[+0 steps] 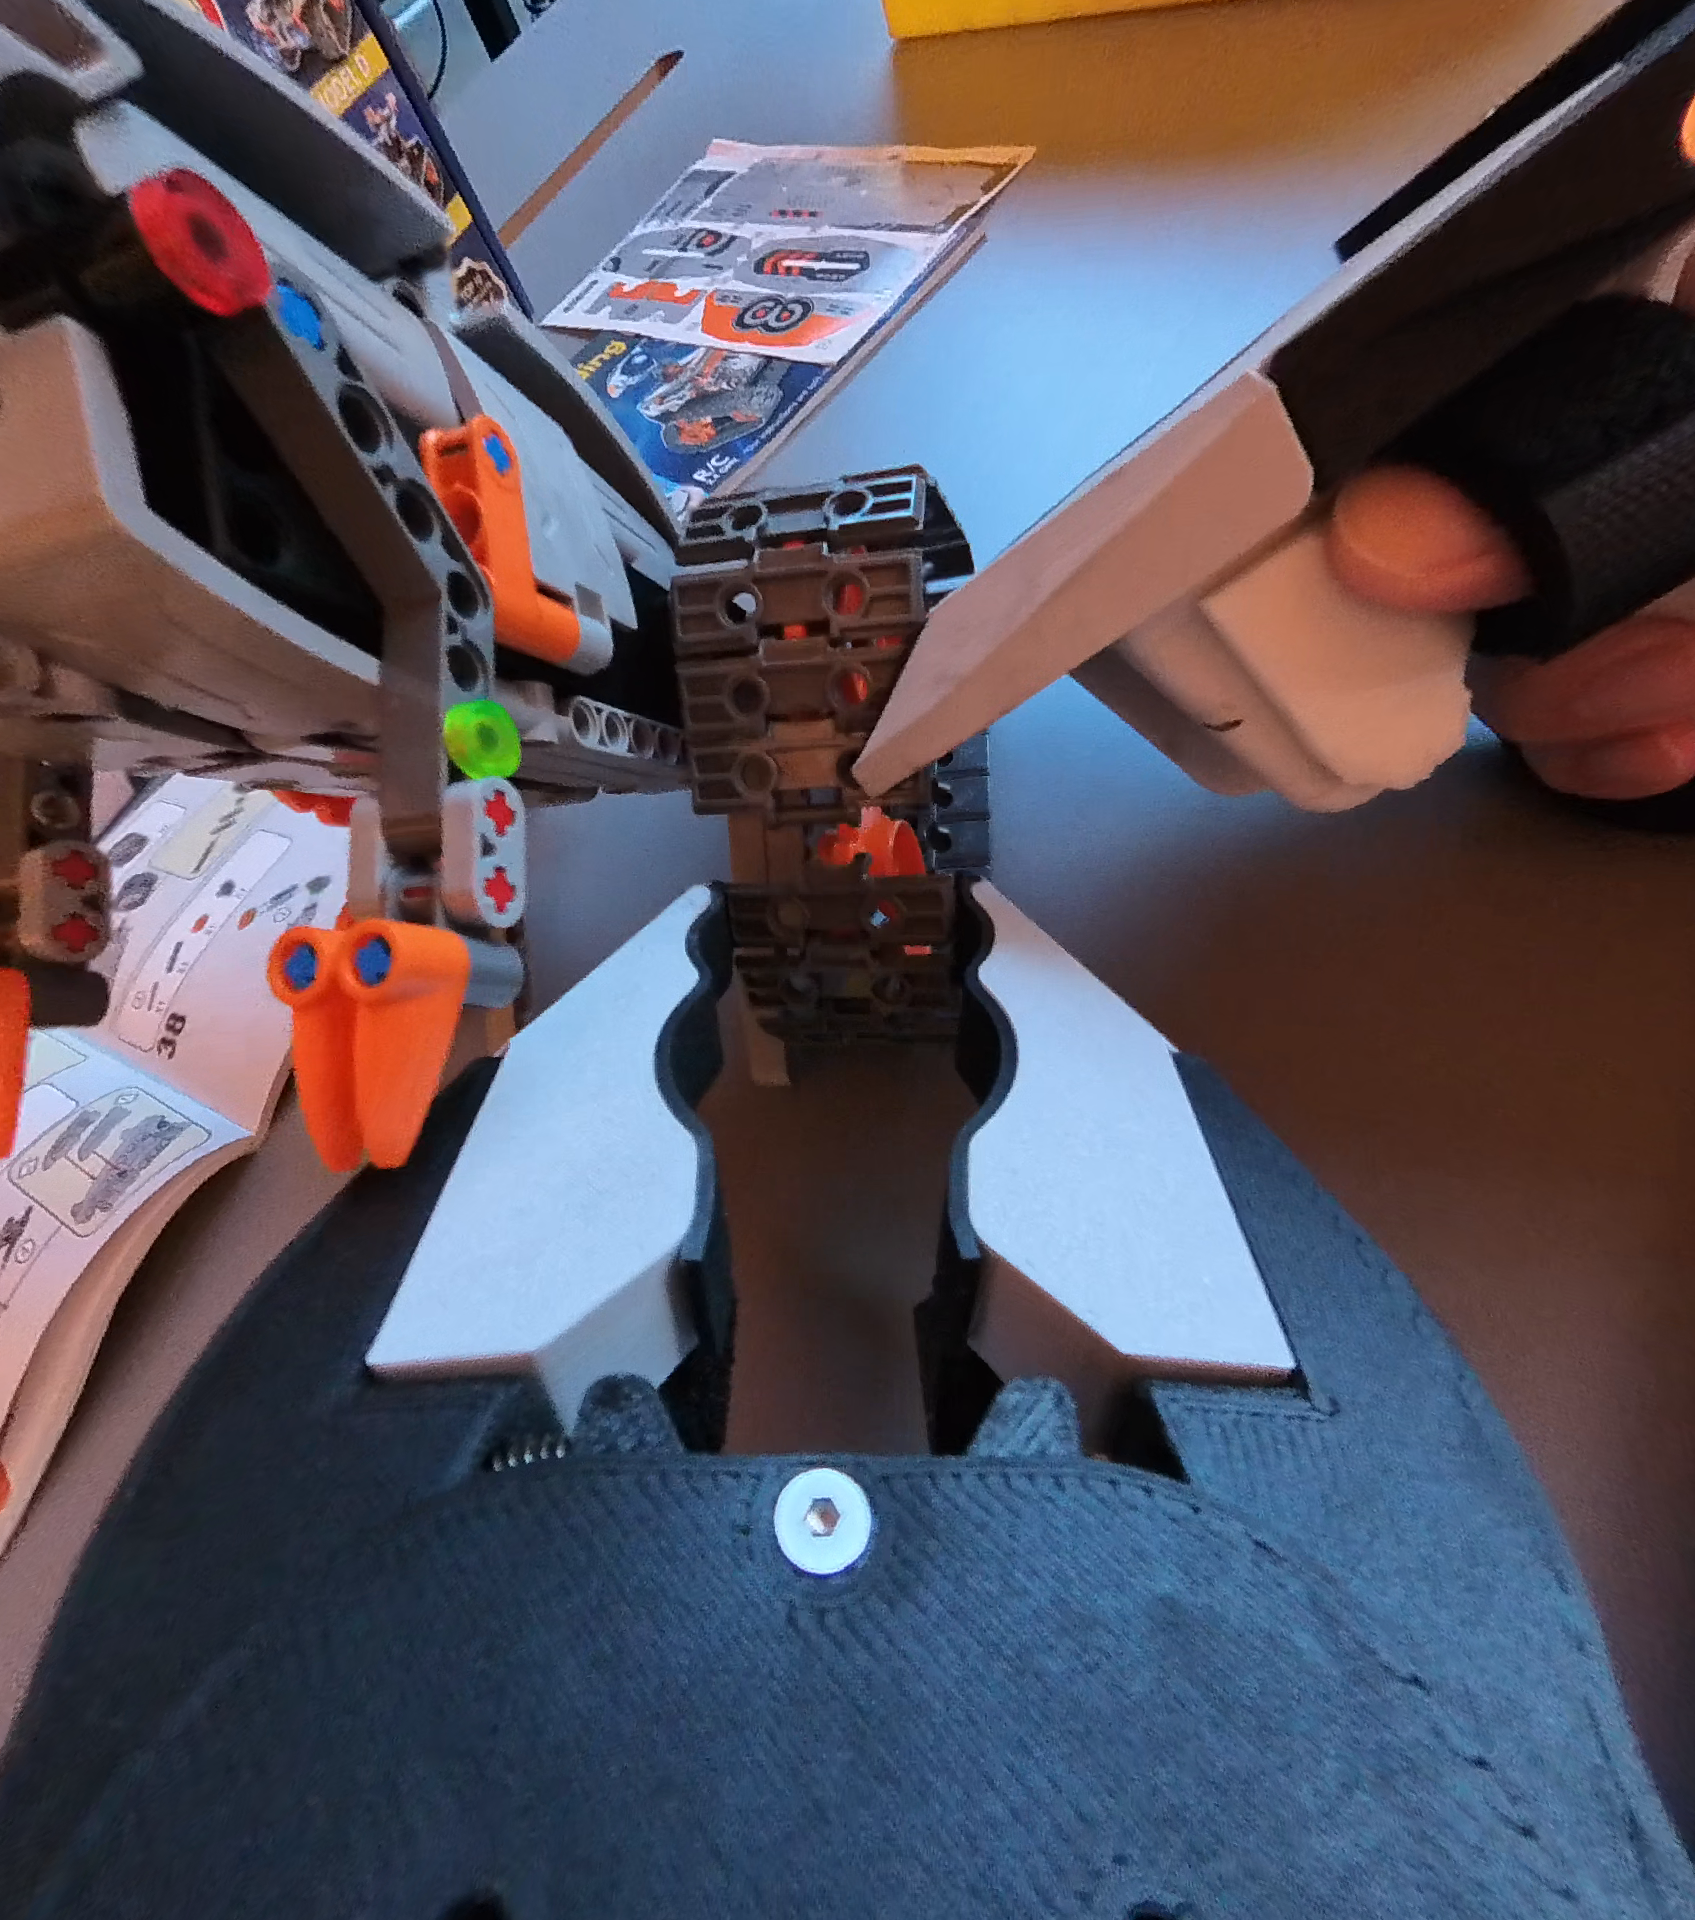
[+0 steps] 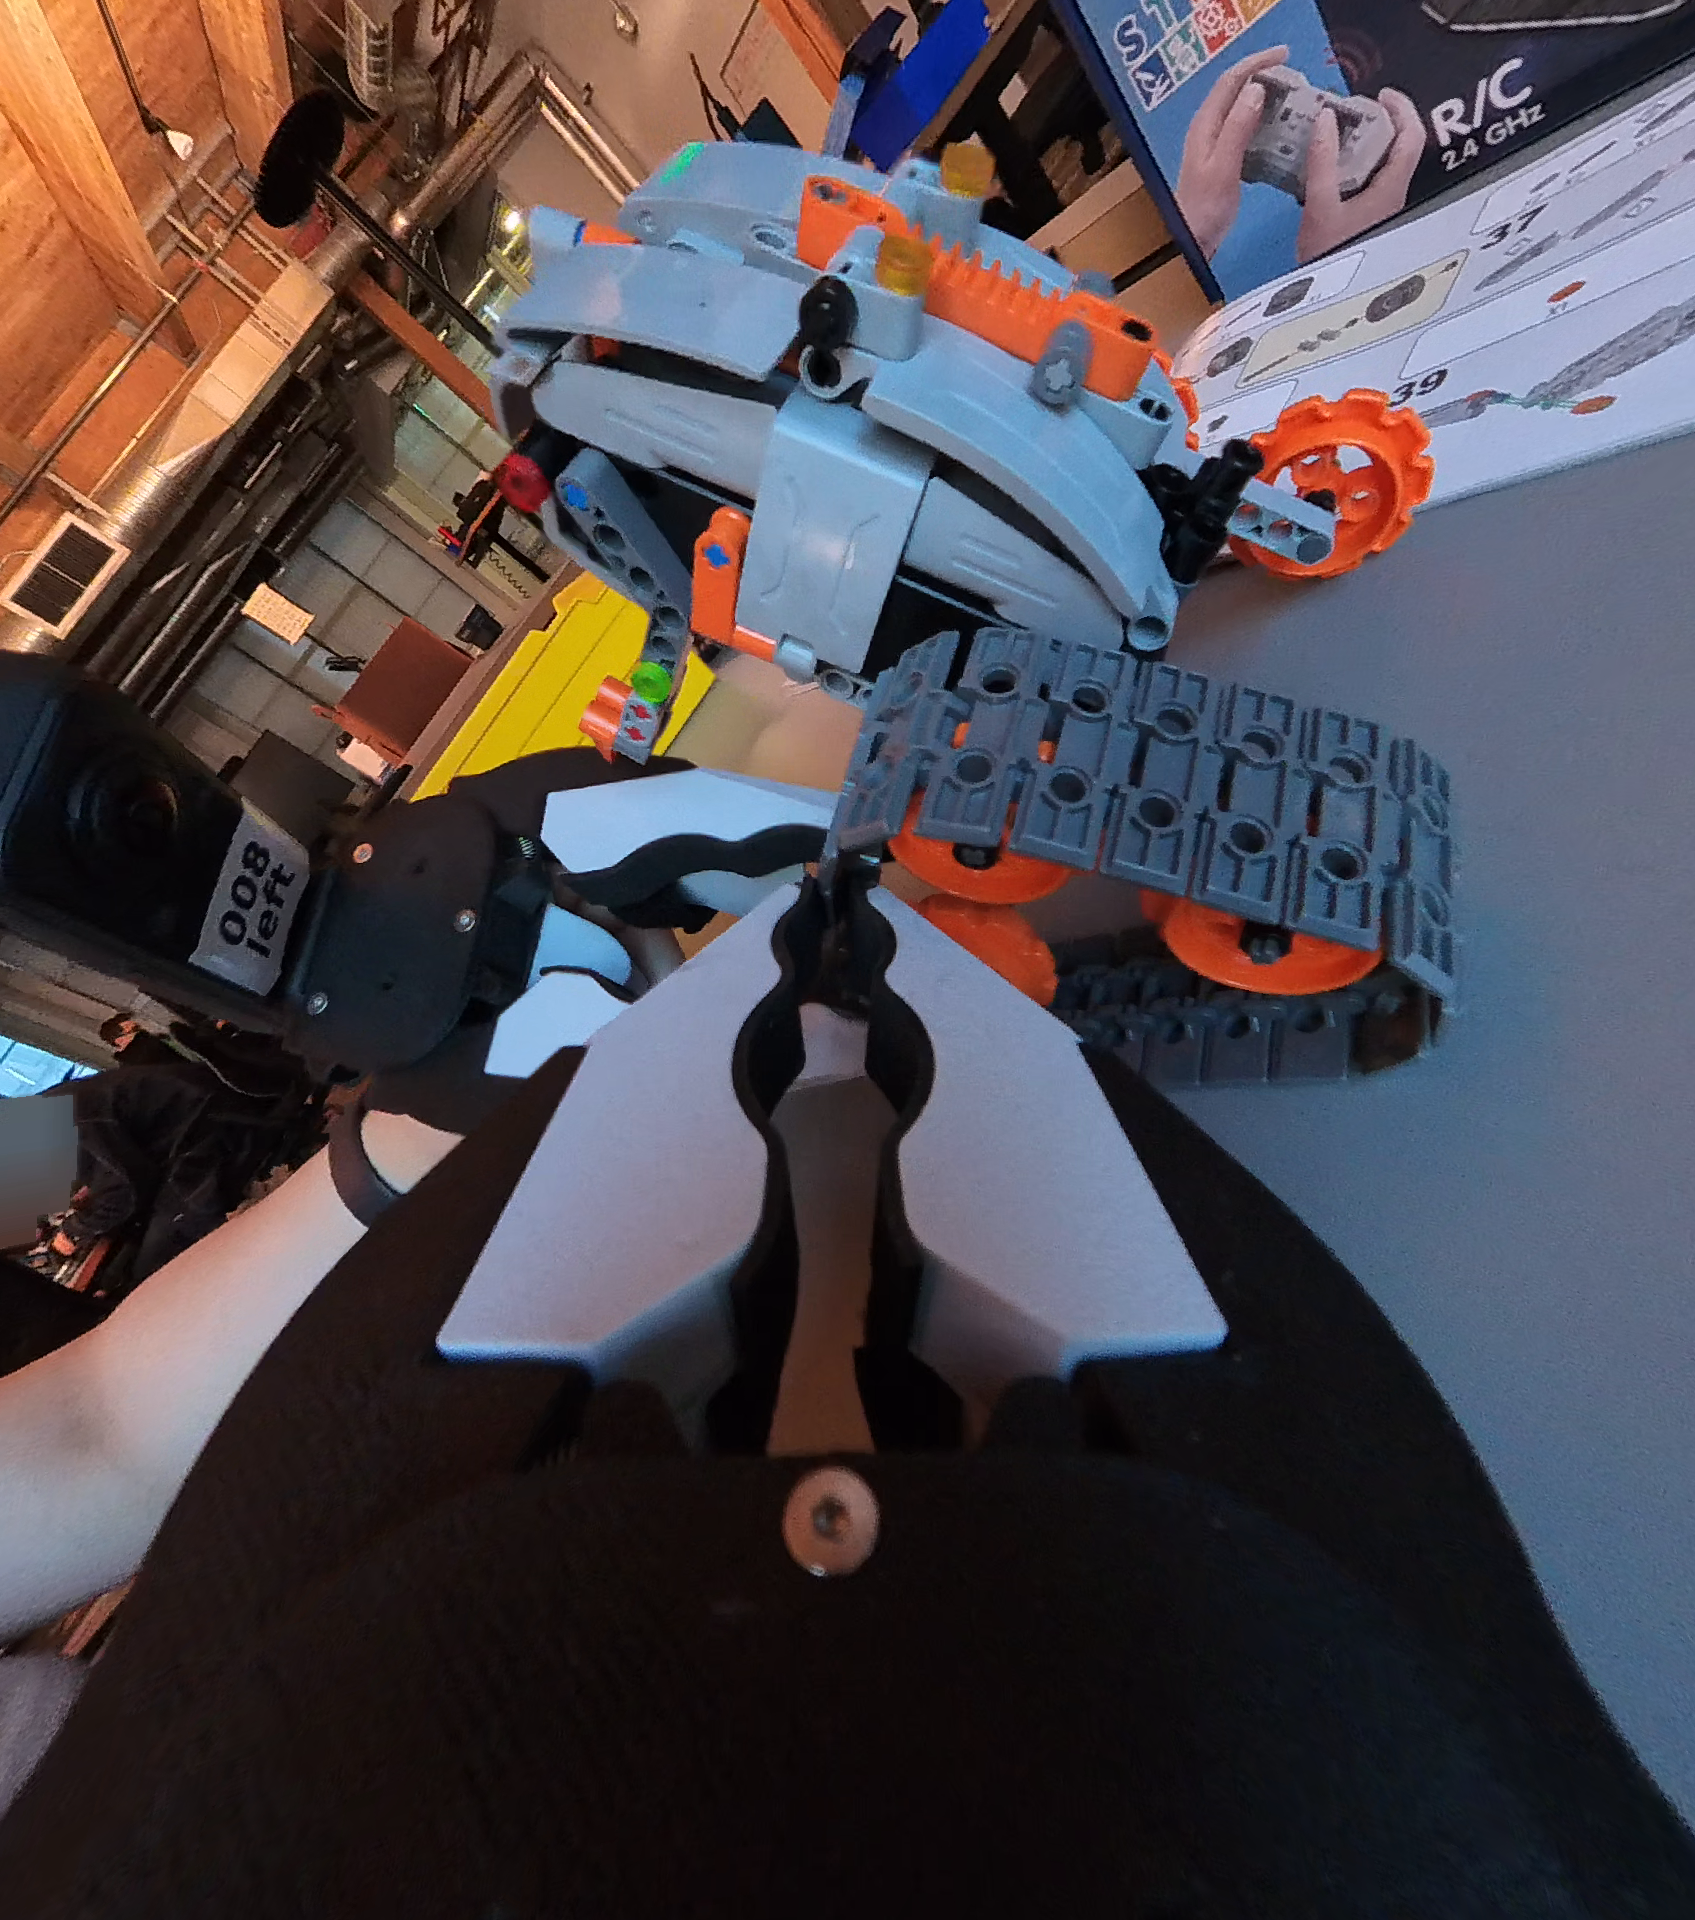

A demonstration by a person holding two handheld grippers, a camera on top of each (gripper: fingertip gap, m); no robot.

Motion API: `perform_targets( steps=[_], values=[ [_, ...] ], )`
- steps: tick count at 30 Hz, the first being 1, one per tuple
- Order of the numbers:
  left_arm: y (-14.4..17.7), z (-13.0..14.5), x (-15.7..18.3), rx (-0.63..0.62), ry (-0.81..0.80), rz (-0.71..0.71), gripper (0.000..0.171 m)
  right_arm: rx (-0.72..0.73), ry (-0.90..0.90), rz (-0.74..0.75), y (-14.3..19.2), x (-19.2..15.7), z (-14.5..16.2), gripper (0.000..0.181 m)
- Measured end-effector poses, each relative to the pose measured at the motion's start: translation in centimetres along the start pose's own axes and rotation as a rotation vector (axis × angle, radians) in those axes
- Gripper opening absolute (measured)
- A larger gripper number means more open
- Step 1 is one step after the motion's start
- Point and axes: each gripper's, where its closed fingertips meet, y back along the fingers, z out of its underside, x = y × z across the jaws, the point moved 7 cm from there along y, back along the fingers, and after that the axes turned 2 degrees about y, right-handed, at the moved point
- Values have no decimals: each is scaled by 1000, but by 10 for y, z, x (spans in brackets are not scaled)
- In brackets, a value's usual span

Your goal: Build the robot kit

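A grey and orange brick-built tracked vehicle stands tilted on the dark table; it also shows in the right wrist view. Its dark grey link track runs over orange wheels. My left gripper is shut across the width of the track's near end. My right gripper is shut on the edge of an end link of the track. In the left wrist view the right gripper comes in from the upper right, its tip on the track just beyond my left fingertips.
An open instruction booklet lies left of the vehicle and shows behind it in the right wrist view. A sticker sheet and a printed box lie farther back. An orange sprocket wheel sticks out of the vehicle's far end. Bare table lies to the right. Both grippers' tips are close together, under 4 cm apart.
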Motion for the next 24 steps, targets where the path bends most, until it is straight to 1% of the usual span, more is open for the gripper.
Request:
perform_targets(
  steps=[6, 13, 21, 24],
  values=[
    [2, 2, -1, 17, -17, -1, 41, 25, -7, 38, 3, 1, -2, 11],
    [1, 2, -4, 21, 12, -14, 41, 76, -105, 36, 1, 4, -5, 11],
    [0, 3, -8, 23, 54, -24, 40, 78, -90, 102, -6, 1, -5, 13],
    [-1, 1, -7, 26, 43, -39, 41, 106, -132, 94, -7, 0, -4, 15]
  ],
)
